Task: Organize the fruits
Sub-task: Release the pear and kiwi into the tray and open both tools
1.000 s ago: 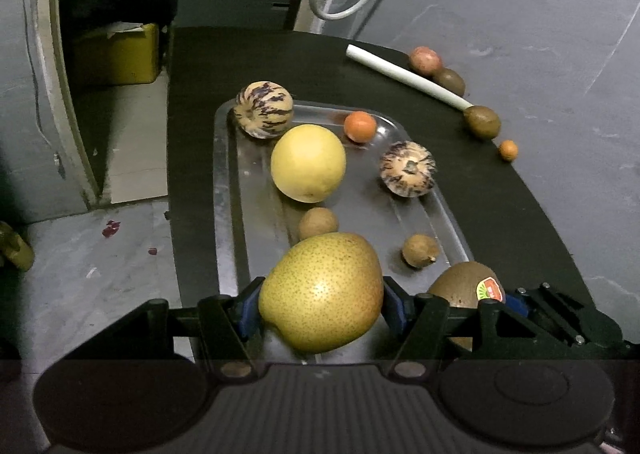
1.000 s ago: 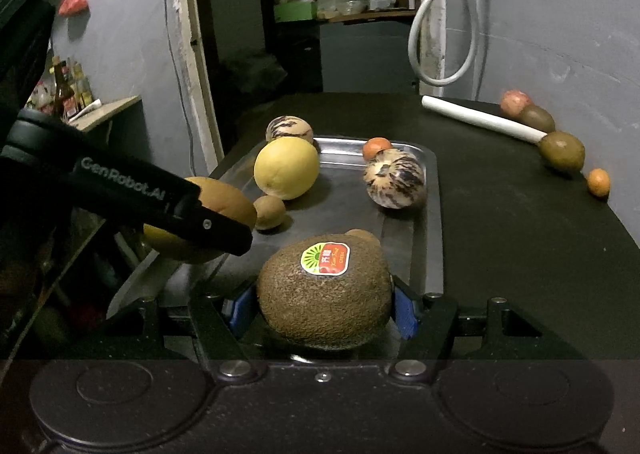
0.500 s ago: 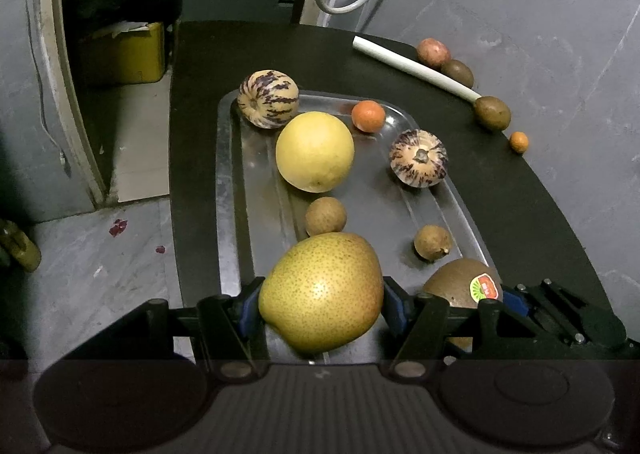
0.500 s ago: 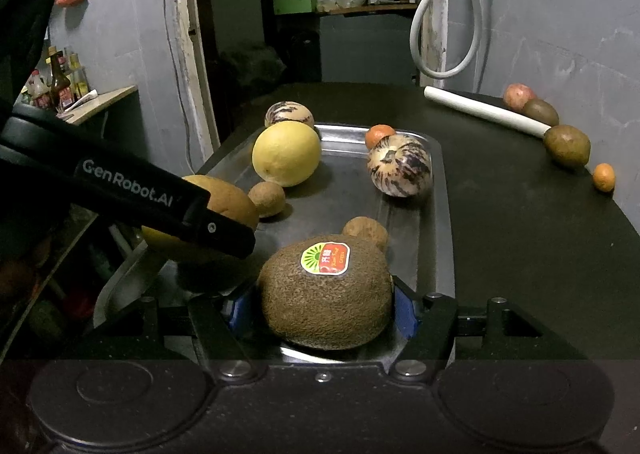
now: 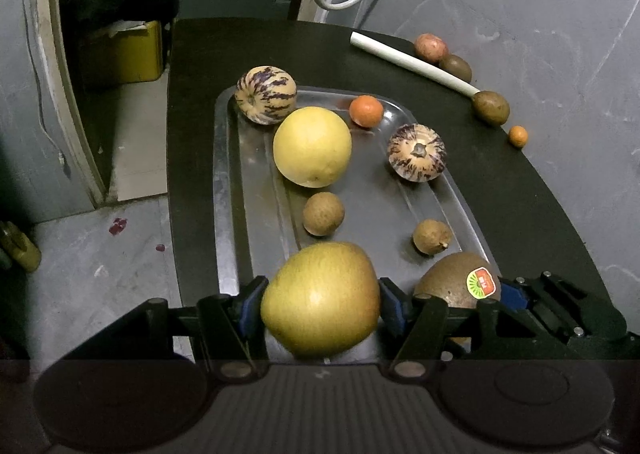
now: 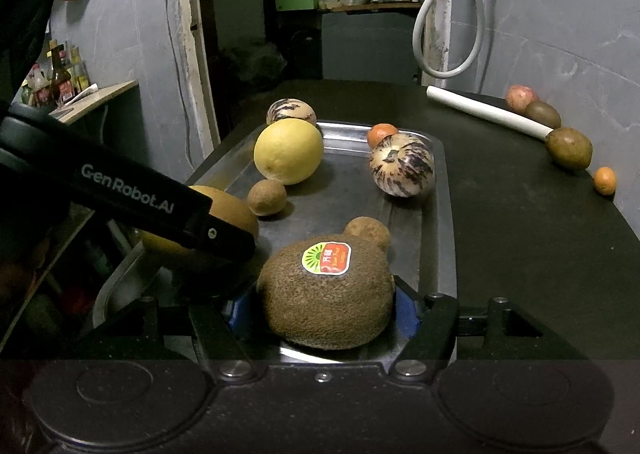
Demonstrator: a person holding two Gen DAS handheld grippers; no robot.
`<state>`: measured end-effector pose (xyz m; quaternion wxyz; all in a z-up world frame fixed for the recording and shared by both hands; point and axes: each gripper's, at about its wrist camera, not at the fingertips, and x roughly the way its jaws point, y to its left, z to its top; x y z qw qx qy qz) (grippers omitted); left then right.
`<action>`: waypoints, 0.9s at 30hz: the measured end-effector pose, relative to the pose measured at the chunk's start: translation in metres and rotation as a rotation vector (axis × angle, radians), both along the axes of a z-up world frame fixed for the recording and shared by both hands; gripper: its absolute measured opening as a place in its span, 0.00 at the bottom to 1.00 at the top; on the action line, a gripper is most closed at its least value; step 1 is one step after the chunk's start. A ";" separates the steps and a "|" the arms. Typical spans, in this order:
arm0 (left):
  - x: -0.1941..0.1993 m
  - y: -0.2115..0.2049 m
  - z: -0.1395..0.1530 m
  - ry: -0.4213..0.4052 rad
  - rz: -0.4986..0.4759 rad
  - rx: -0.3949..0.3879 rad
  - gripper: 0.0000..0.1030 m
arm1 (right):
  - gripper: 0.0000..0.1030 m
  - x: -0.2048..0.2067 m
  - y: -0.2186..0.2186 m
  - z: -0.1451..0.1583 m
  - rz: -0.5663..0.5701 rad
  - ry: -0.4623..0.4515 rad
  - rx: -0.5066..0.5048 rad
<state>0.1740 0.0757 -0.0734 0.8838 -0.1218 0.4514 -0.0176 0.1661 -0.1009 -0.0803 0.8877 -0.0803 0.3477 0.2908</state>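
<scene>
Left tool (image 5: 320, 304): I've got the pear (image 5: 320, 300) clamped between the blue pads, jaws about half open around it, low over the near end of the tray (image 5: 224, 190).
Right tool (image 6: 325, 304): closed on the kiwi (image 6: 326, 294), sticker up, at the tray's near right corner; the kiwi looks to be touching the tray floor, though I can't be sure.
Change: against a second ago the tray fruit sits lower in both views and the far surface (image 6: 500, 214) shows more; I read that as only a slight shift of both tools, with both grips the same.
On tray: grapefruit (image 5: 312, 146), two striped melons (image 5: 265, 94) (image 5: 417, 152), a small orange (image 5: 366, 111), two longans (image 5: 323, 213) (image 5: 432, 236).
Off tray: four loose fruits by the white tube (image 5: 412, 62), near the wall.
Meaning: both fruits are at the tray, so I judge release comes next, then the strays.
</scene>
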 end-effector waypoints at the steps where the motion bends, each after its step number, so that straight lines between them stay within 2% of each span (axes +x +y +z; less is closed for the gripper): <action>1: 0.000 0.000 0.000 0.003 -0.001 0.002 0.62 | 0.68 0.000 0.000 0.000 0.001 0.002 -0.002; 3: 0.000 0.001 0.001 0.006 -0.002 0.000 0.63 | 0.70 0.001 0.000 0.001 0.003 0.007 -0.006; 8: -0.008 0.003 0.009 0.003 -0.010 -0.035 0.76 | 0.80 -0.001 -0.004 0.010 0.015 0.000 -0.006; 10: -0.013 0.003 0.014 -0.008 -0.008 -0.030 0.84 | 0.85 -0.003 -0.009 0.017 0.020 -0.003 0.000; 13: -0.019 0.005 0.024 -0.020 -0.004 -0.017 0.90 | 0.89 -0.007 -0.018 0.028 0.018 -0.014 0.011; 16: -0.024 0.010 0.032 -0.004 -0.011 -0.014 0.97 | 0.98 -0.009 -0.032 0.037 0.013 0.013 0.026; 22: -0.021 0.002 0.034 0.130 -0.164 0.032 0.98 | 0.99 -0.013 -0.067 0.043 -0.039 0.094 -0.012; 27: -0.006 -0.029 0.042 0.151 -0.313 0.078 0.99 | 0.99 -0.007 -0.100 0.043 -0.168 0.140 -0.055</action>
